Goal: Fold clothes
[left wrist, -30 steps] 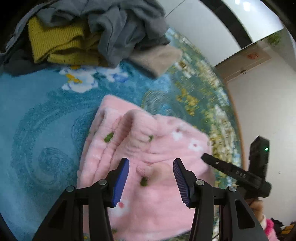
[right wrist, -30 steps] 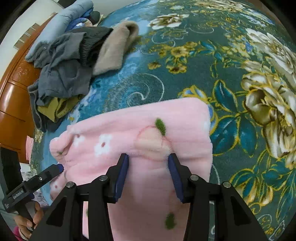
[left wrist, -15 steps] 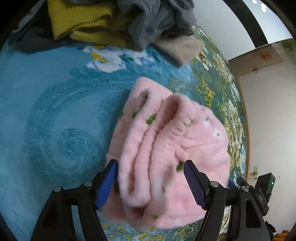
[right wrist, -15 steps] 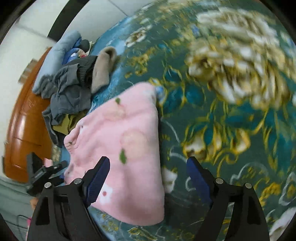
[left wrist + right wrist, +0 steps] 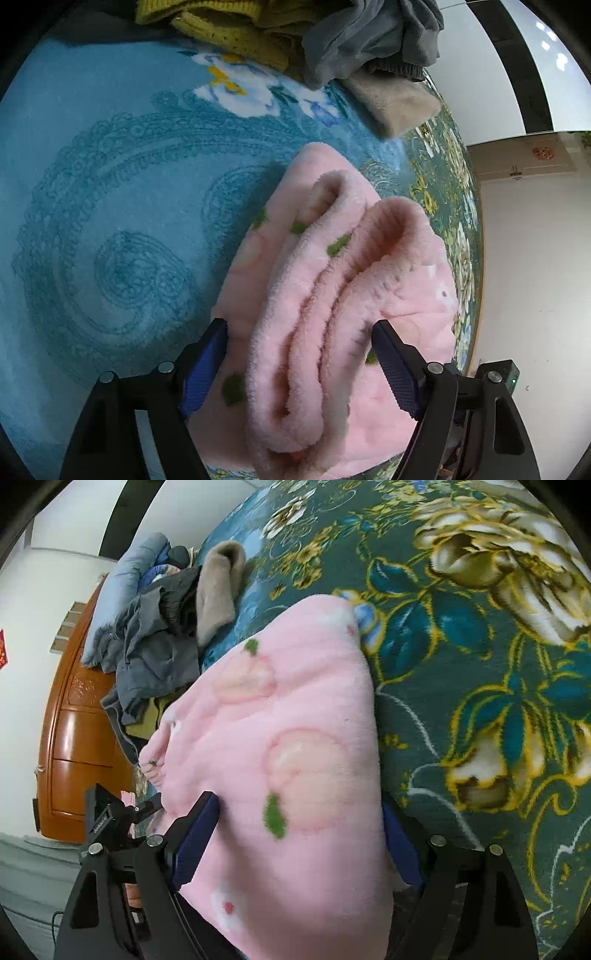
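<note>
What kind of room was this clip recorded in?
Most likely a home bedroom: a floral plush blanket covers what looks like a bed, a wooden headboard stands behind it, and loose clothes lie beside a pink fleece garment.

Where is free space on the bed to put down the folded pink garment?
Free: the light blue swirl-patterned blanket area, left of the fluffy pink garment, and the dark green flowered part on its other side. Crowded: the pile of grey, mustard and beige clothes beyond it.

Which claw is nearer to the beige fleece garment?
Probably left. The left claw straddles the pink fleece garment's rolled end facing the beige fleece garment; the right claw straddles another edge.
</note>
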Demonstrator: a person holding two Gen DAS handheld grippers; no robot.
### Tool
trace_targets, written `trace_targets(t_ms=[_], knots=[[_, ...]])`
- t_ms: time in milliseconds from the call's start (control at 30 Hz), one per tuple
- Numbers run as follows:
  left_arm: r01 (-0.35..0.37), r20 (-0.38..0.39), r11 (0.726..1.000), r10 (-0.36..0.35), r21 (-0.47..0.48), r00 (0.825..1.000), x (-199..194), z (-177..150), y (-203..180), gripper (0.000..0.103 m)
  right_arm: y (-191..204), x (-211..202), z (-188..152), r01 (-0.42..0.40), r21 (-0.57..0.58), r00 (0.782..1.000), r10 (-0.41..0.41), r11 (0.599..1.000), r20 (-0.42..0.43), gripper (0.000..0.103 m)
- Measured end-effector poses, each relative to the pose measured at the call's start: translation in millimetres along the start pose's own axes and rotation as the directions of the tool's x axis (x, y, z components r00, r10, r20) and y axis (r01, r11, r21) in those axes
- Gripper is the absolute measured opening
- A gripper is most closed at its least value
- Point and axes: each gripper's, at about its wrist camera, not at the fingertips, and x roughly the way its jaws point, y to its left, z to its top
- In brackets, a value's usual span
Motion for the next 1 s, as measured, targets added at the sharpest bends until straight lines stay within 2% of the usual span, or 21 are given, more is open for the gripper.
trace_targets(t_ms=[167,267,333,433,533,567,733,867,1000], knots=[[-0.027,0.001,1.000,0.027,0.010,1.000,1.6,-1.8,-3.5,0.079,-5.8,2.4,2.0,-0.004,0.058,1.000,0.004,0.998,-0.006,0.084],[-0.043,0.001,0.999,0.043,0.027,0.999,0.7,-0.4,-4.6,0.066,-4.2,4.0,2.0,0.002,0.072,1.000,-0.002,0.997,-0.005,0.071],[-0.040,0.002,0.999,0.040,0.024,0.999,-2.0,-1.7,-4.2,0.054,-1.2,4.3,2.3,0.009,0.072,1.000,-0.009,0.997,-0.005,0.058],[-0.045,0.018,0.998,0.044,0.049,0.999,-11.5,-6.8,-8.6,0.043,5.3,3.2,3.3,0.019,0.060,1.000,-0.019,0.998,-0.008,0.043],[-0.053,0.048,0.994,0.048,0.093,0.998,-23.6,-14.0,-21.2,0.038,14.8,-2.5,4.2,0.030,0.036,1.000,-0.030,0.999,-0.009,0.030],[-0.049,0.056,0.993,0.044,0.109,0.997,-27.8,-15.7,-26.9,0.038,15.7,-6.5,4.6,0.017,0.038,1.000,-0.017,0.999,-0.005,0.028],[-0.044,0.048,0.957,0.032,0.287,0.998,-35.9,-35.8,-85.2,0.037,10.5,-45.4,5.0,-0.057,0.035,0.997,0.056,0.998,0.048,0.023],[0.018,-0.036,0.925,-0.005,0.380,0.999,-9.5,-66.8,-143.0,0.037,-23.1,-106.4,4.5,-0.047,0.038,0.991,0.042,0.998,0.124,0.023],[0.099,-0.149,0.893,-0.036,0.439,0.988,32.5,-103.1,-198.4,0.037,-68.6,-171.4,5.2,0.021,0.039,0.983,-0.027,0.999,0.183,0.023]])
